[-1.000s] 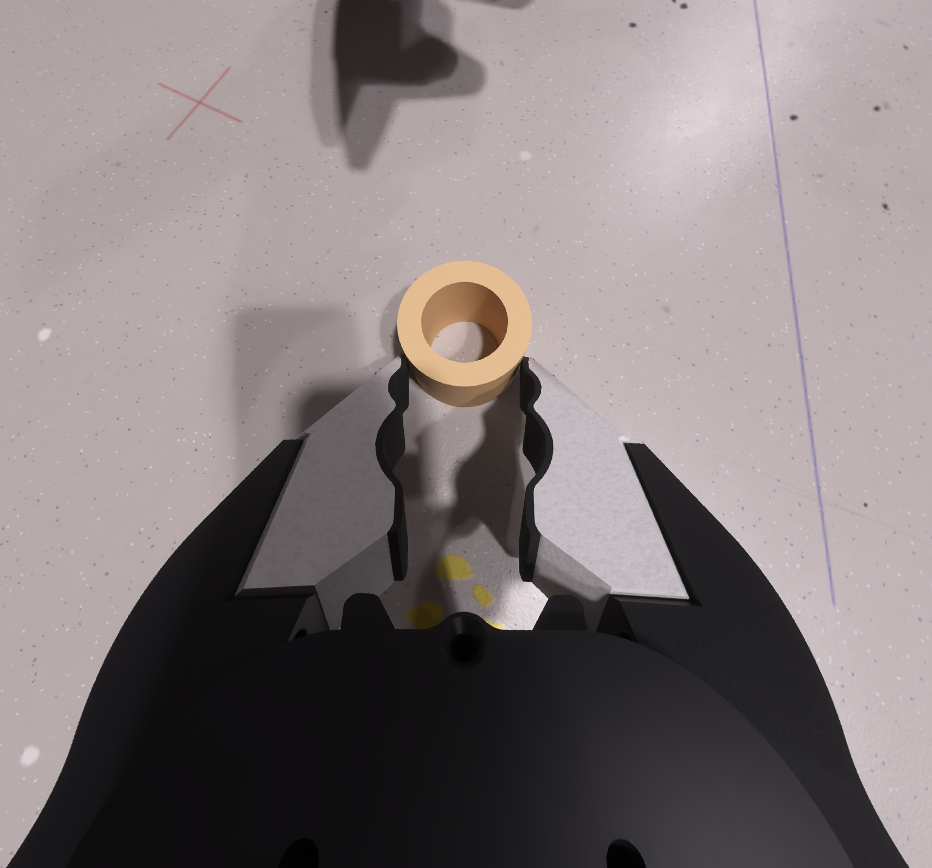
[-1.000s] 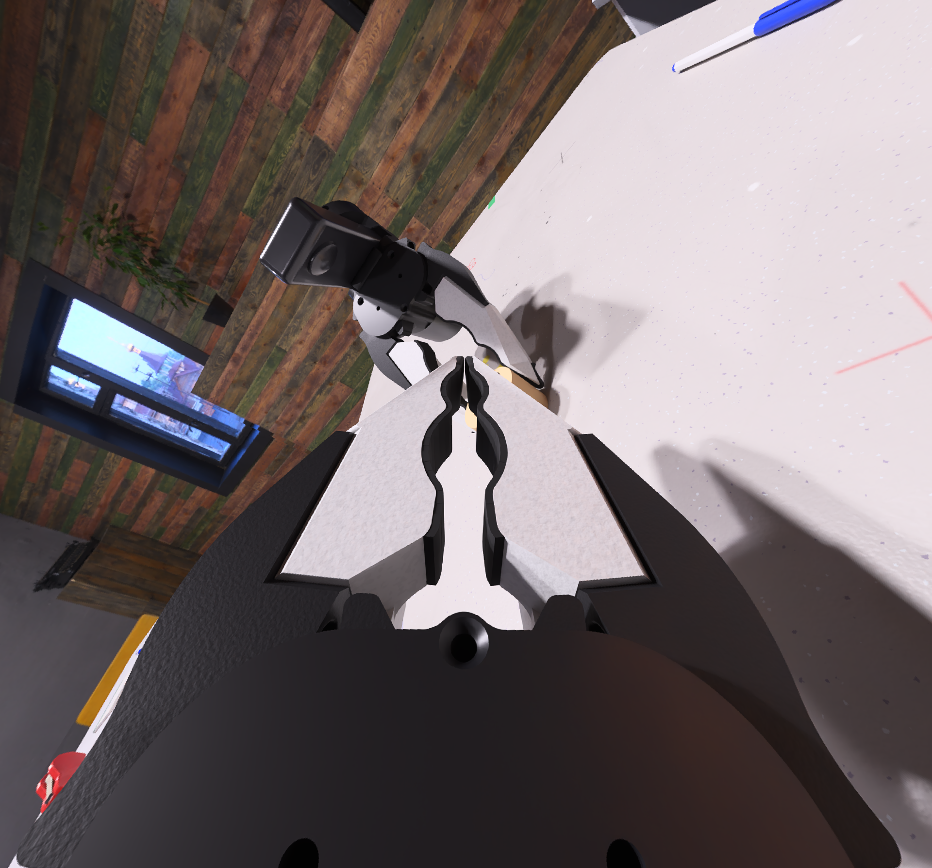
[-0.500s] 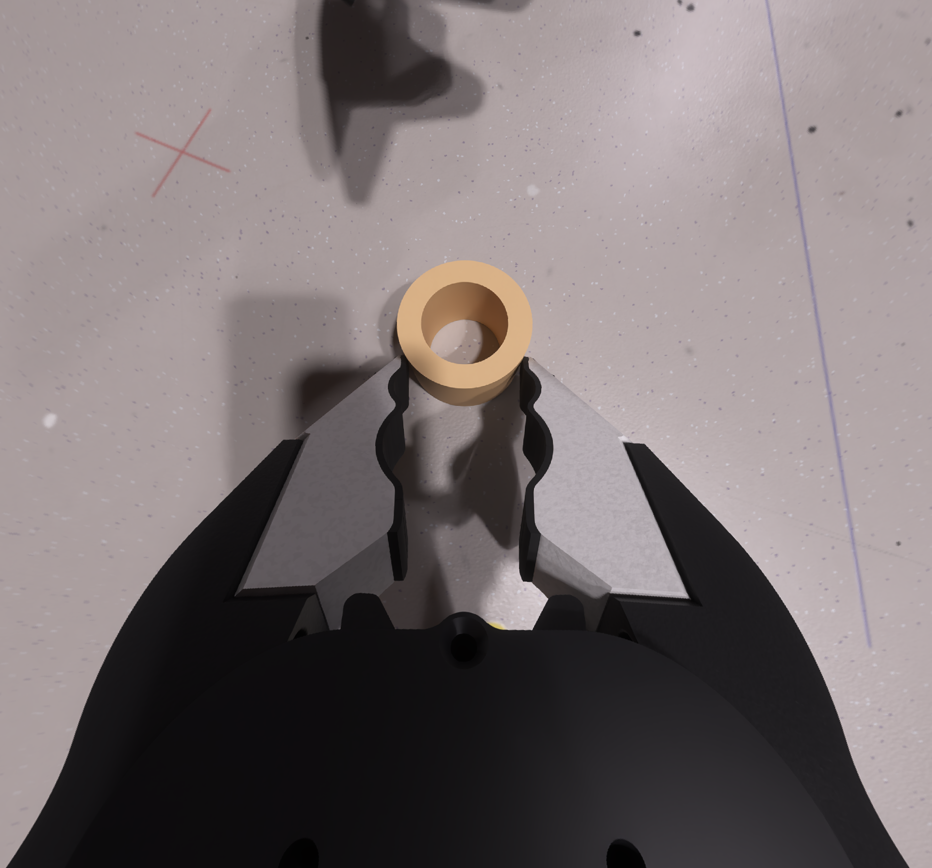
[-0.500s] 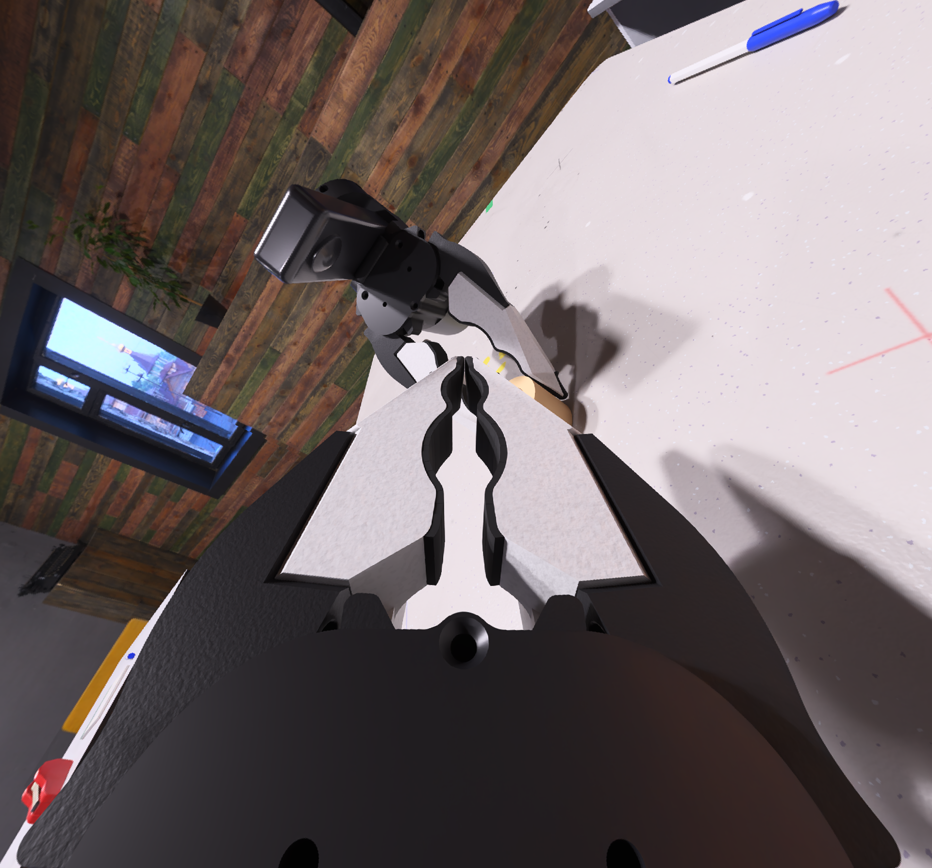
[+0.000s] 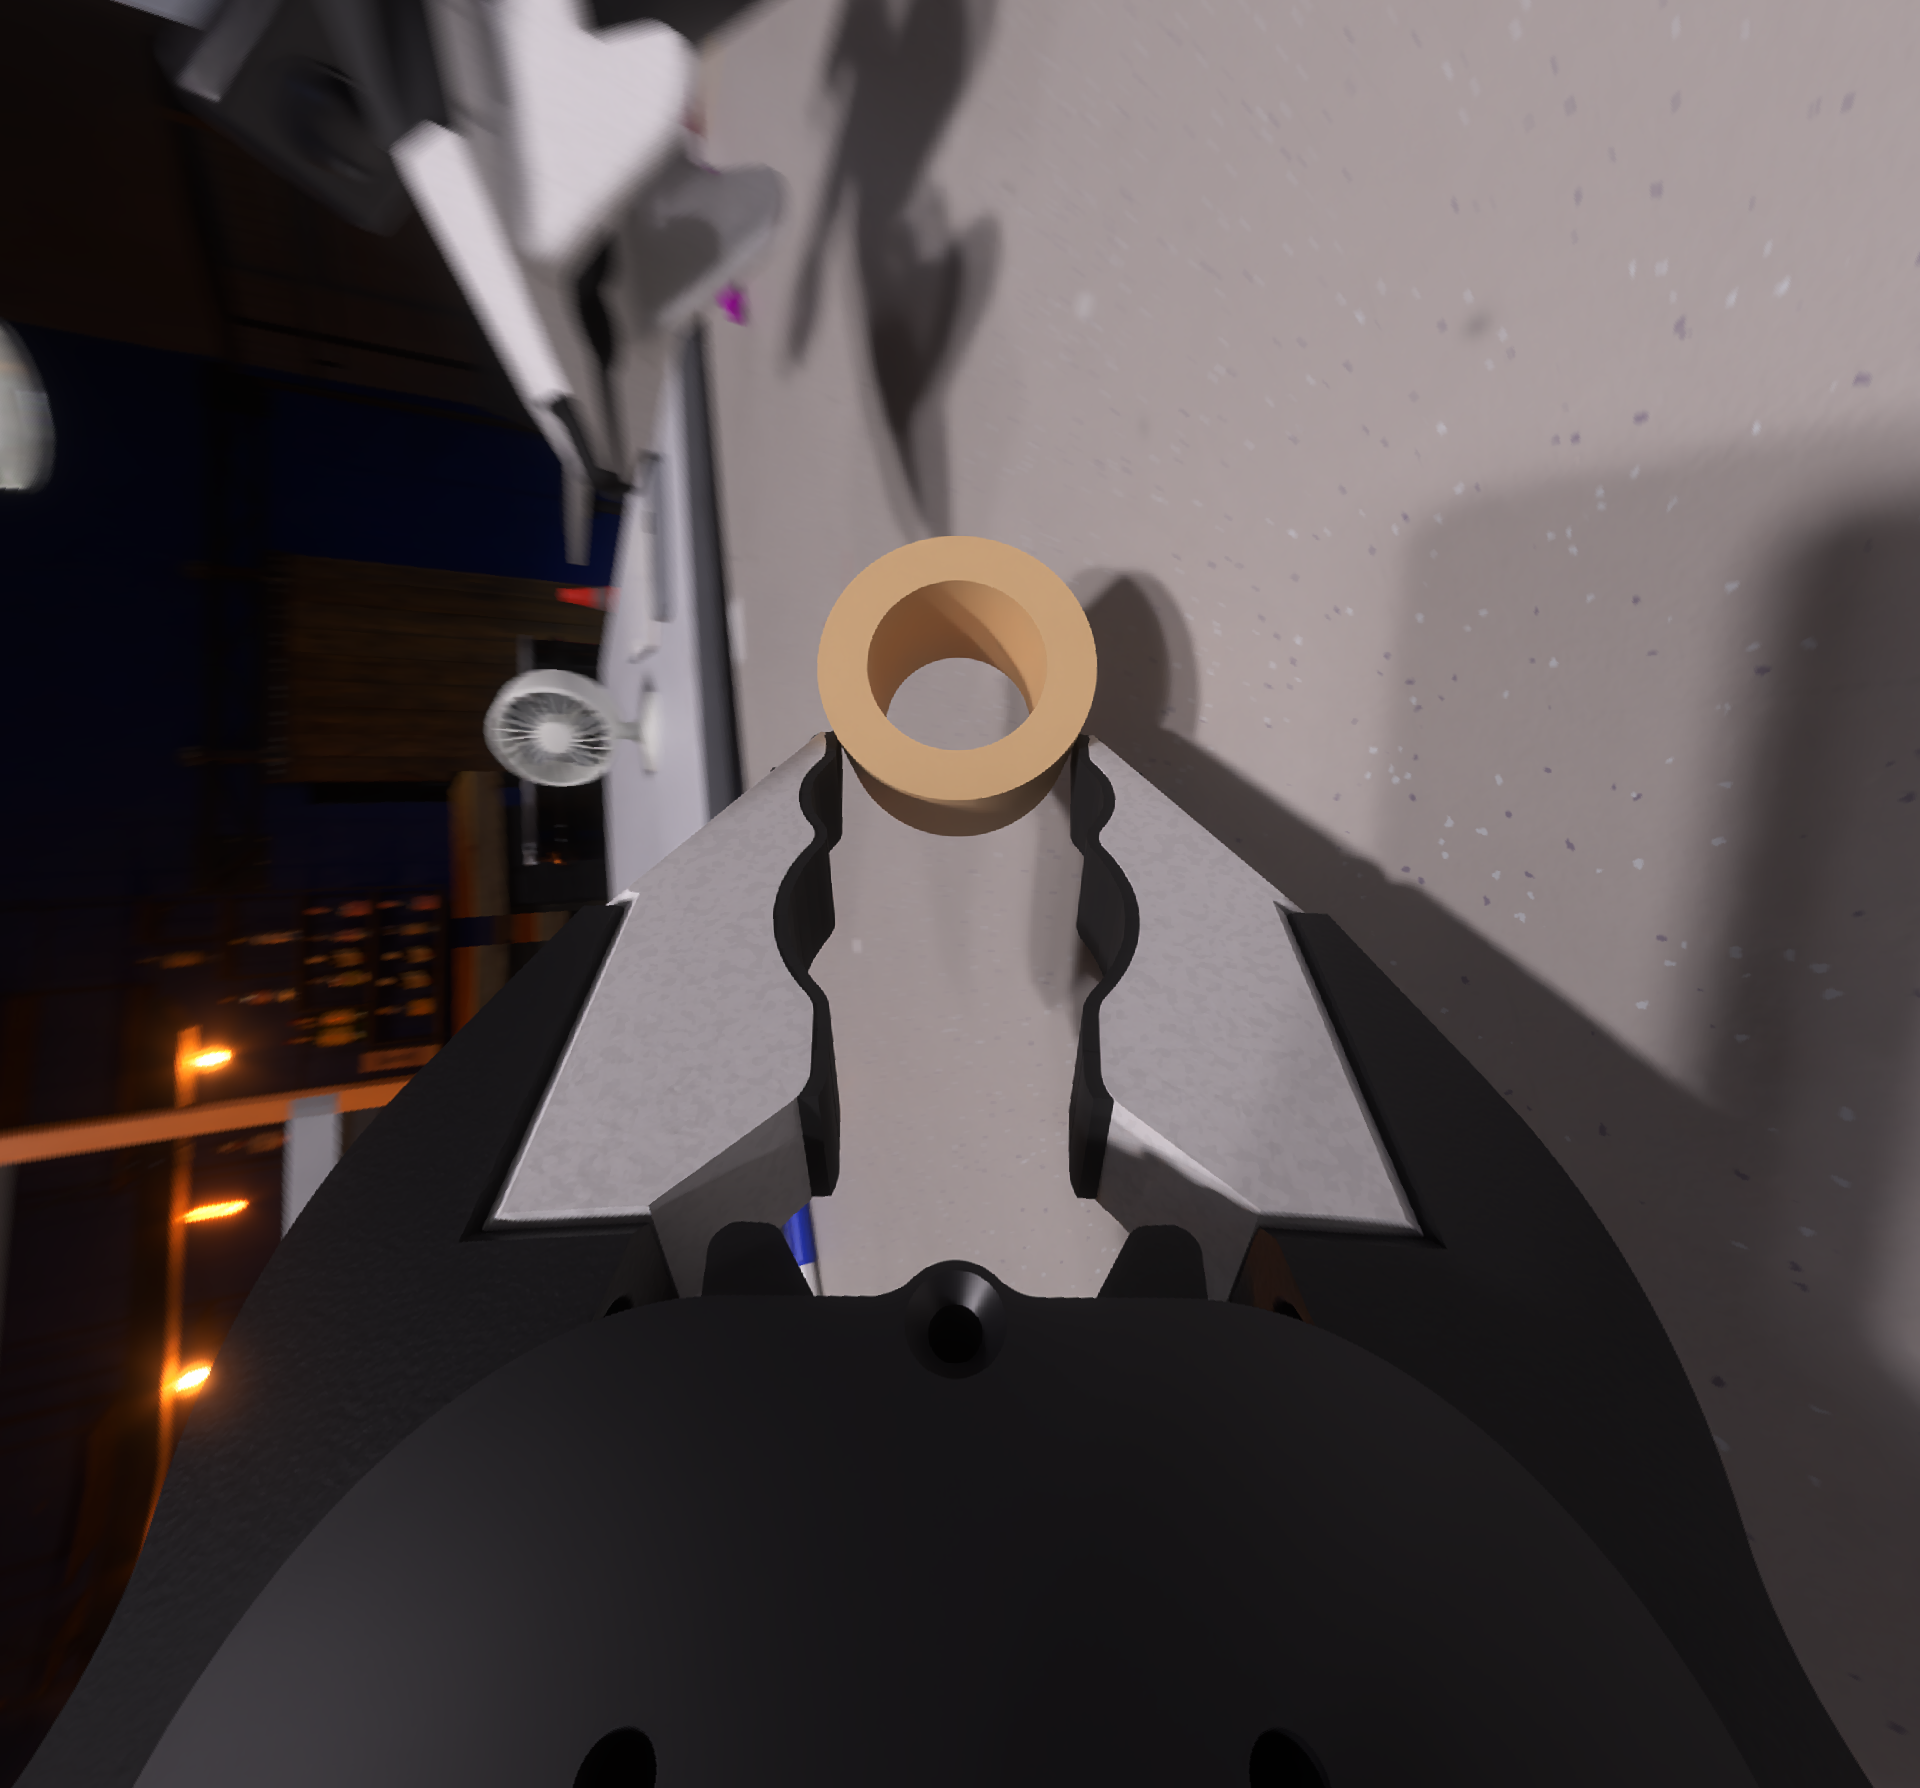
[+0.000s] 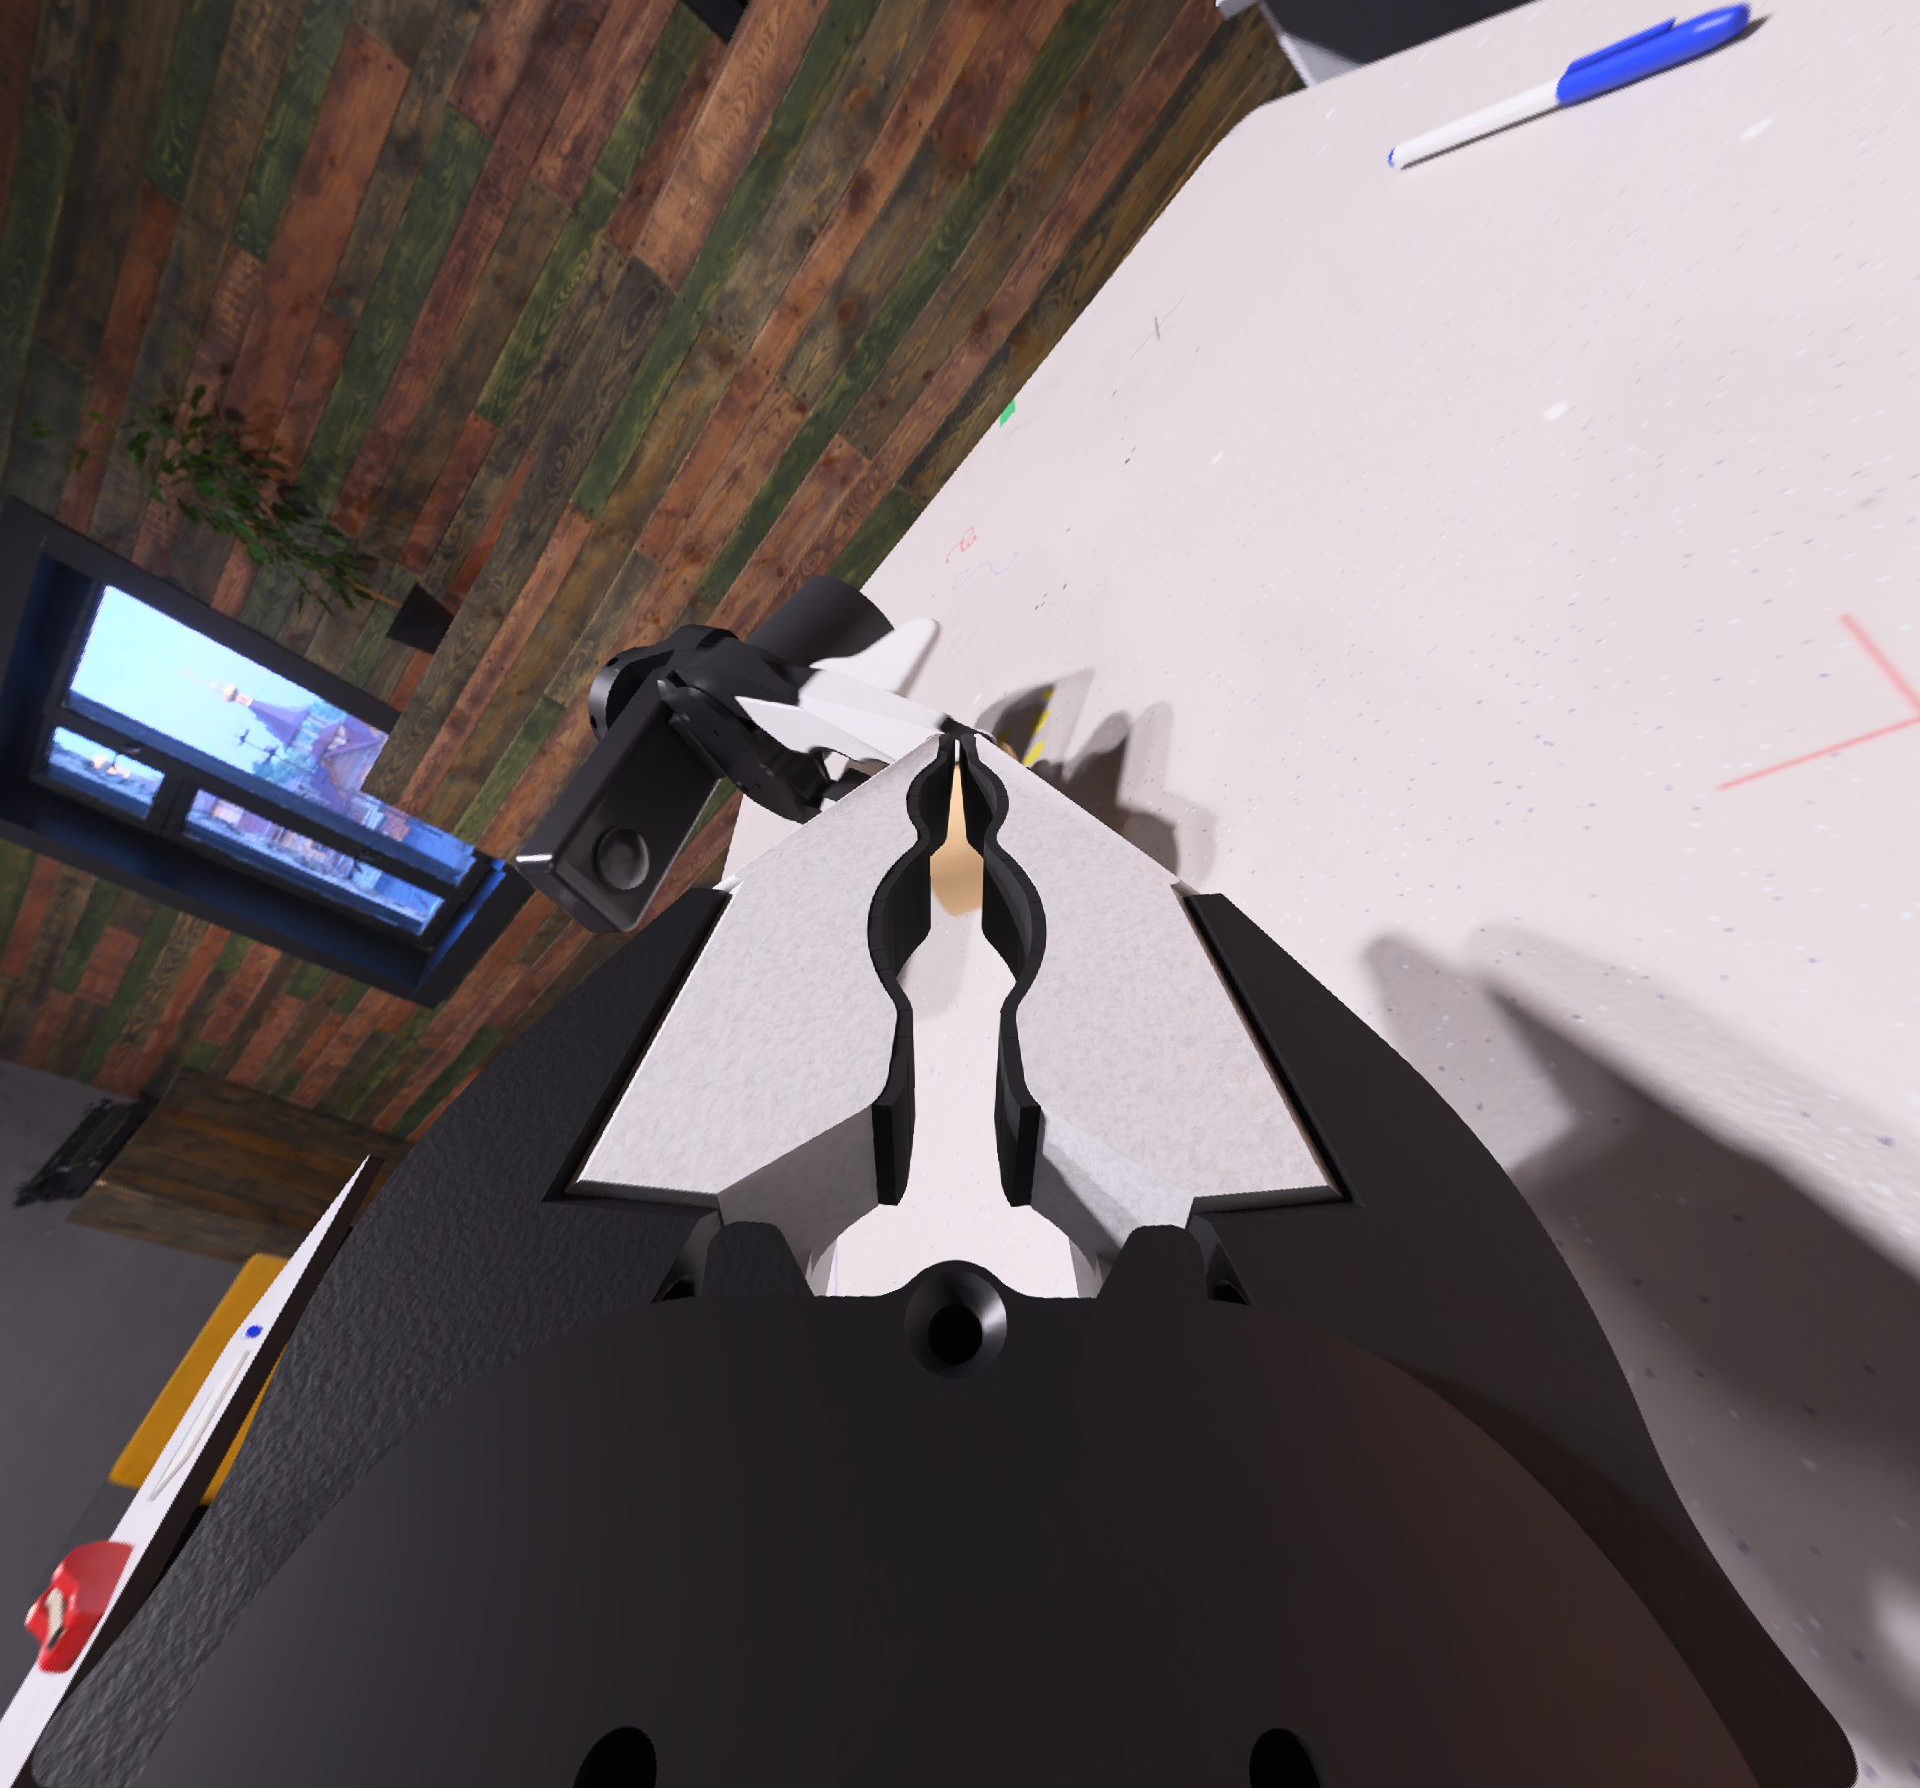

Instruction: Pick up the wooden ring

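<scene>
the left gripper has its two fingers spread to the width of the wooden ring, whose sides are pinched between the black wavy fingertips; seen from the right wrist view it appears farther off, rolled over on its side with its grey fingers pointing across the surface. the right gripper has its jaws pressed together at the tips, nothing between them, and in the left wrist view it shows blurred at the upper left, well apart from the left one

Speckled white table; blue pen
</scene>
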